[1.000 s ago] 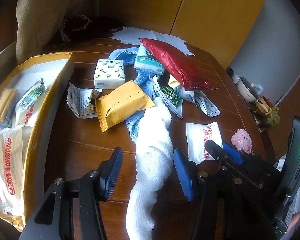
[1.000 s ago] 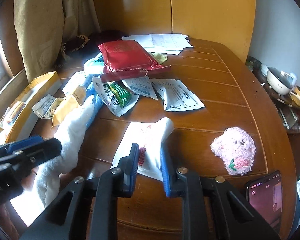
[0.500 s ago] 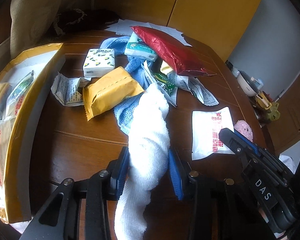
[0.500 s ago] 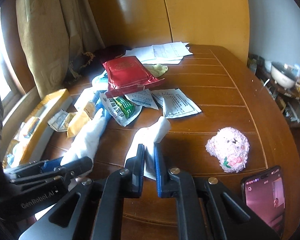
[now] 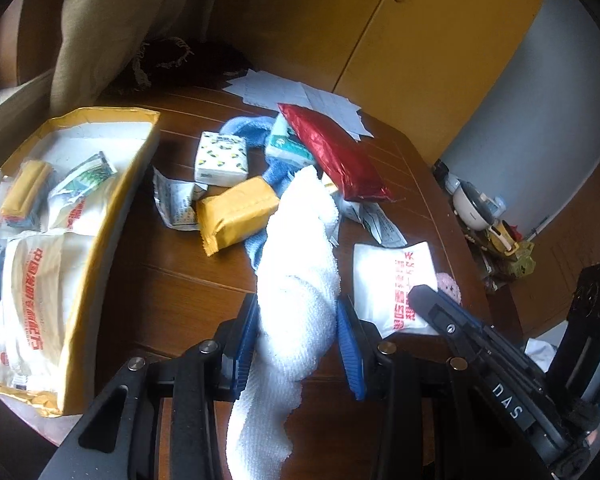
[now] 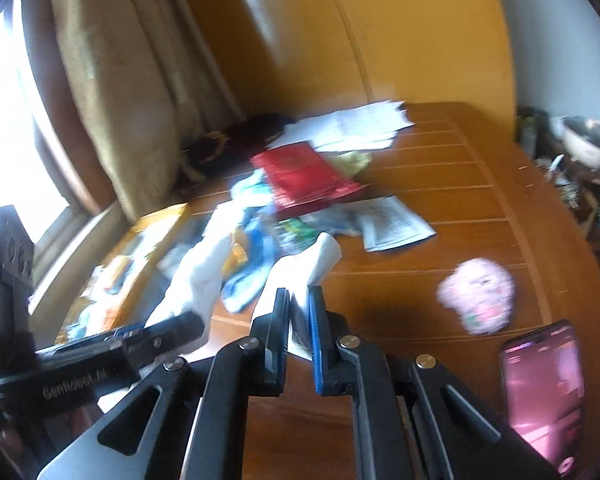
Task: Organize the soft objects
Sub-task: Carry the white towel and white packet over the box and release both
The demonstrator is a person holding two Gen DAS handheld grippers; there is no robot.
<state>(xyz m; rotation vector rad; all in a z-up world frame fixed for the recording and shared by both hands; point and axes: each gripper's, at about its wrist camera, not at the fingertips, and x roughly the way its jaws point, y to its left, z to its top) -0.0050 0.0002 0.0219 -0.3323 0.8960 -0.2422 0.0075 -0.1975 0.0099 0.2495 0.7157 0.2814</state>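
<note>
Left wrist view: the left tool [image 5: 297, 344] pinches a white towel [image 5: 300, 276], its blue pads pressed on either flank of the roll. The towel's long axis runs straight away from the tool, its far end lying over a blue cloth [image 5: 260, 240] and against the red pouch [image 5: 336, 156], its near end hanging off below the jaws. The yellow box [image 5: 112, 208], already holding several packets, sits to the left of the tool, across a bare strip of bench [image 5: 160, 280]; I judge this the likely place for the towel, so the coming move would be a carry leftward, and the left hand is the nearer one to it. A yellow packet [image 5: 238, 212] and a tissue pack [image 5: 221, 158] lie between. The right tool [image 5: 440, 304] shows at lower right, on a white sachet [image 5: 392, 280].

Right wrist view, blurred: the right tool [image 6: 299, 316] is nearly pressed together, pinching the near edge of that sachet [image 6: 300, 276], which rises away from the jaws with its far corner curled. The left tool [image 6: 172, 326] enters from the left, with the towel [image 6: 196, 284] ahead of it. A pink plush [image 6: 478, 294] rests on the bench to the right, well apart, and a phone [image 6: 542, 388] is at the lower right.
</note>
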